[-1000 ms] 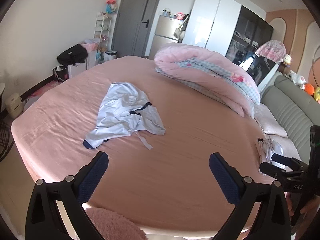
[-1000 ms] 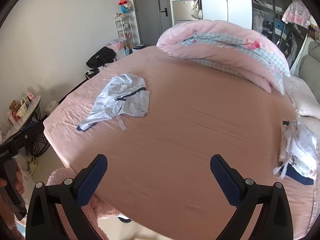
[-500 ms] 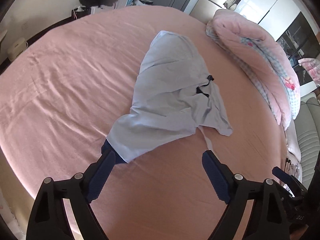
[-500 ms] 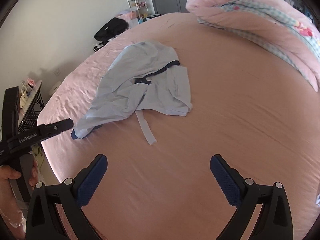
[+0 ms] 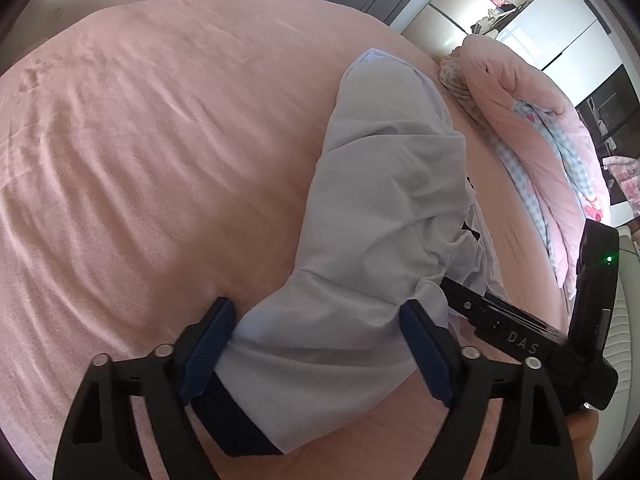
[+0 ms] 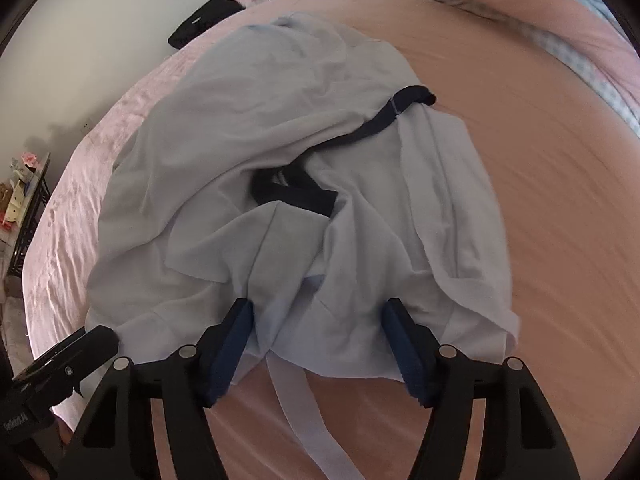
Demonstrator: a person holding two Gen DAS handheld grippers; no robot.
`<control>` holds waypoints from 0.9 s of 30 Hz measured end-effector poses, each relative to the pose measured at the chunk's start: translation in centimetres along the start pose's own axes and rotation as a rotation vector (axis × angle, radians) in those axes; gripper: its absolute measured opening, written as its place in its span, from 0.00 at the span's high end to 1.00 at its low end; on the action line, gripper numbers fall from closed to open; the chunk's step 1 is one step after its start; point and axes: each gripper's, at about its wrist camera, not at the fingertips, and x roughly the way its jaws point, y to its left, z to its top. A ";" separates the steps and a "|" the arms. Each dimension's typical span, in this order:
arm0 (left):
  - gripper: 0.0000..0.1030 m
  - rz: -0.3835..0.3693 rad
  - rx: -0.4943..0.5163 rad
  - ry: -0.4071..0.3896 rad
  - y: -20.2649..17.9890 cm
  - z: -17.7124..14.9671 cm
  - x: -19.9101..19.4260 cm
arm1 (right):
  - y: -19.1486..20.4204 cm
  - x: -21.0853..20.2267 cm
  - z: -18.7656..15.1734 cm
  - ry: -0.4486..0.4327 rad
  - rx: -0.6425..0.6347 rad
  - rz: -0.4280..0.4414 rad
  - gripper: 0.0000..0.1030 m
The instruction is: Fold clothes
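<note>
Left wrist view: my left gripper (image 5: pixel 322 338) reaches down at the bottom of the frame over a crumpled pale blue garment (image 5: pixel 384 208) lying on the pink bed sheet (image 5: pixel 152 152). Its jaws have just been closing, and the dark-cuffed sleeve end lies between the blue pads (image 5: pixel 210 346), which stand partly apart; whether they press the cloth yet I cannot tell. My right gripper (image 5: pixel 520 340) enters from the lower right, its tip at the garment's edge. A rolled pink quilt (image 5: pixel 532 128) lies at the upper right. Right wrist view: my right gripper (image 6: pixel 320 344) sits low and centre, jaws also just closing, with the garment's near hem bunched between the pads, apparently not yet clamped. A navy strap (image 6: pixel 372 126) crosses the cloth at centre frame, and a pale tie (image 6: pixel 304 412) trails toward the bottom. My left gripper (image 6: pixel 60 364) shows at the lower left.
</note>
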 end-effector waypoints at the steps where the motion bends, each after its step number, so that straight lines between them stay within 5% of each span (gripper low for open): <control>1: 0.80 0.000 0.010 0.012 -0.4 -0.2 0.1 | 0.8 -0.1 -0.1 -0.018 -0.043 -0.007 0.49; 3: 0.87 -0.020 0.035 0.059 -1.3 -0.7 0.5 | 2.0 -0.7 -0.5 -0.041 -0.102 0.012 0.84; 6: 0.90 -0.037 0.091 0.091 -3.6 -2.3 -0.2 | 2.0 -2.5 -1.7 -0.058 -0.105 0.047 0.93; 13: 0.91 -0.160 0.227 0.173 -11.0 -9.1 -3.9 | -4.0 -10.5 -6.8 -0.120 -0.019 0.007 0.95; 20: 0.91 -0.262 0.350 0.286 -20.0 -18.4 -5.8 | -14.6 -21.5 -18.9 -0.161 0.089 -0.127 0.96; 25: 0.91 -0.330 0.400 0.413 -24.4 -24.6 -5.2 | -20.7 -23.8 -27.7 -0.027 0.219 0.003 0.95; 27: 0.91 -0.366 0.396 0.458 -25.1 -27.6 -6.1 | -22.1 -24.4 -30.0 -0.027 0.254 0.013 0.86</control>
